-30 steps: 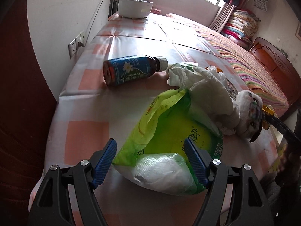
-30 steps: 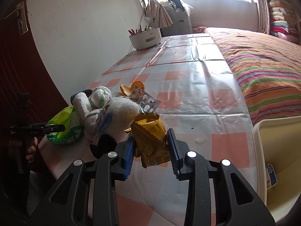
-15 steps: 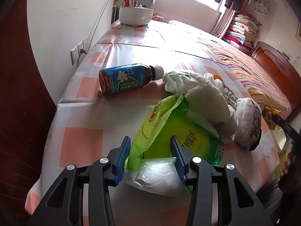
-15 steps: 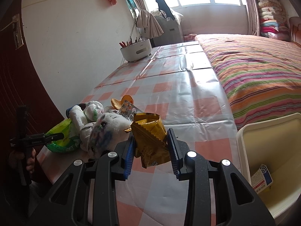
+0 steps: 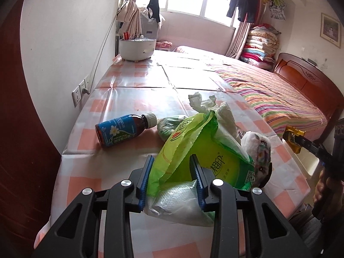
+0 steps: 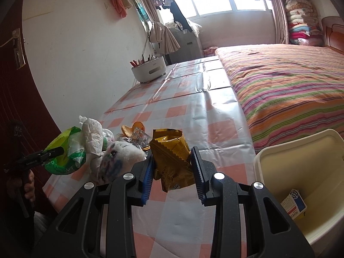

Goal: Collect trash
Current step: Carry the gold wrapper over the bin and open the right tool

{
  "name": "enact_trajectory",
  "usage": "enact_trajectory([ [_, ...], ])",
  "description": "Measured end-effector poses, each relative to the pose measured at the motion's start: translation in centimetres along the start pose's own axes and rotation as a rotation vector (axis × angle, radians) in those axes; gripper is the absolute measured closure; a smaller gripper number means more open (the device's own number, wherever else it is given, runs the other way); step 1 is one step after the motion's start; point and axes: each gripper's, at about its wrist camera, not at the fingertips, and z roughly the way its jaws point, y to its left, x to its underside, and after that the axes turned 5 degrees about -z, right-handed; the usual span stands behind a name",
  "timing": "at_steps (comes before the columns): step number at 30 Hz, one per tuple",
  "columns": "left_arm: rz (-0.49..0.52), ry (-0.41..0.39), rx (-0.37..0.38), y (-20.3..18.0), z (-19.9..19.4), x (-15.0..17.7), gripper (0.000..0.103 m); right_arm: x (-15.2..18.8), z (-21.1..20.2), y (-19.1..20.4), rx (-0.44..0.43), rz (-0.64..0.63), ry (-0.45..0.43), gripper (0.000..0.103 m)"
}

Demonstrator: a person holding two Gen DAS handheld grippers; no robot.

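Observation:
My left gripper (image 5: 171, 159) has its jaws closing on the near end of a green plastic bag (image 5: 215, 157) stuffed with white tissue, and the blue pads press into it. The bag tilts up off the checked tablecloth (image 5: 133, 99). My right gripper (image 6: 172, 153) is shut on a crumpled gold snack wrapper (image 6: 172, 148), held above the table's near edge. In the right wrist view the green bag (image 6: 62, 161) hangs at the far left. A cream bin (image 6: 279, 150) stands to the right, below table level.
A brown bottle with a blue label (image 5: 122, 132) lies on its side at the left. A white plush toy (image 5: 257, 148), crumpled tissue (image 5: 202, 101) and foil scraps (image 6: 137, 135) lie mid-table. A white pot (image 5: 137, 48) stands at the far end. A small box (image 6: 294, 204) lies in the bin.
My left gripper's jaws have closed from wide apart onto the green bag and risen with it. The right gripper has carried the gold wrapper sideways, bringing more of the bin into view.

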Motion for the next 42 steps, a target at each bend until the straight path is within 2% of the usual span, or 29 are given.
enact_trajectory([
  [14, 0.076, -0.016, 0.116, -6.7, 0.5, -1.0, 0.07, 0.2, -2.6, -3.0, 0.054, 0.046, -0.053, 0.071],
  [28, 0.156, 0.047, 0.28, -15.8, 3.2, -0.8, 0.07, 0.6, -6.1, -7.3, 0.145, 0.122, -0.119, 0.071],
  [42, 0.243, 0.099, 0.34, -25.1, 6.6, -0.3, 0.07, 2.6, -9.6, -14.1, 0.291, 0.27, -0.139, 0.07],
])
